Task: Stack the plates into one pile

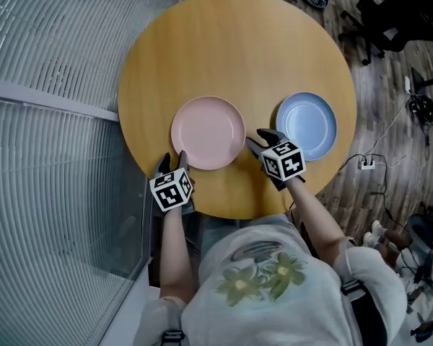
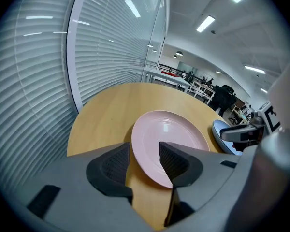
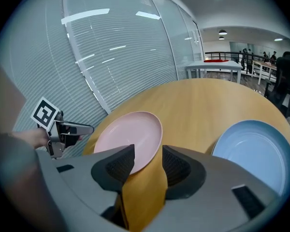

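Observation:
A pink plate (image 1: 208, 132) lies on the round wooden table (image 1: 238, 49), with a blue plate (image 1: 307, 125) to its right, apart from it. My left gripper (image 1: 173, 161) is at the pink plate's near left rim. It stands open, and in the left gripper view the pink plate's (image 2: 169, 139) rim reaches between the jaws of the left gripper (image 2: 144, 161) without being pressed. My right gripper (image 1: 258, 141) hovers open between the two plates. In the right gripper view the right gripper (image 3: 148, 163) has bare table between its jaws, the pink plate (image 3: 130, 137) at left and the blue plate (image 3: 253, 151) at right.
A glass wall with blinds (image 1: 50, 85) runs along the table's left side. The table's near edge (image 1: 231, 213) is just behind both grippers. Office chairs (image 1: 382, 13) and cables (image 1: 375, 161) are on the wooden floor at the right.

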